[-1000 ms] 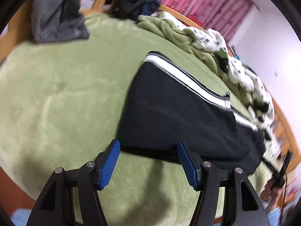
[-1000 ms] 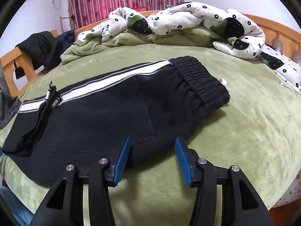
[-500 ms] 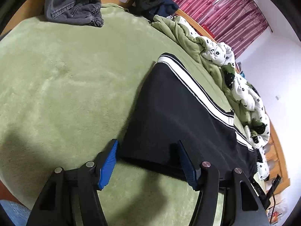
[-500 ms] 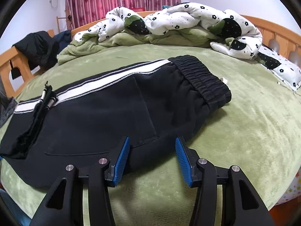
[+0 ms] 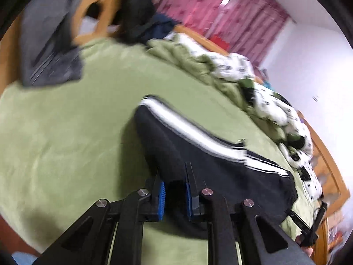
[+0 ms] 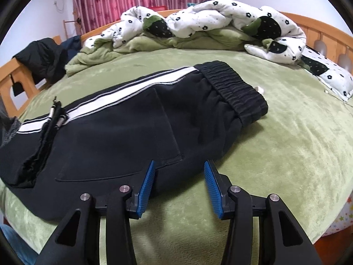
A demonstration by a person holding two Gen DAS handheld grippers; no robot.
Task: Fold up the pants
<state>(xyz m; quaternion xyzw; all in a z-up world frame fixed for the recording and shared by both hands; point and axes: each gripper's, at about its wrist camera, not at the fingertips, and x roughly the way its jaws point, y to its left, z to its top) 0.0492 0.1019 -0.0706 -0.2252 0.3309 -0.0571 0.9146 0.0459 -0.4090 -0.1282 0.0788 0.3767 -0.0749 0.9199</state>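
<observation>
Clamping soft, limp pants (image 5: 211,159) at the hem between its fingers, left gripper (image 5: 174,193) lifts; right gripper (image 6: 179,187) fingers apart

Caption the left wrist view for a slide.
Left hand-held gripper shut on the black pants' edge, on a green blanket.

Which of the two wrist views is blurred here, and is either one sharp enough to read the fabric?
Left wrist view: motion-smeared; the black white-striped pants and grey garment streak, only the left tongs stay crisp. Right wrist view: sharp, with stitching and ribbed waistband legible, fisheye bending the green blanket.
</observation>
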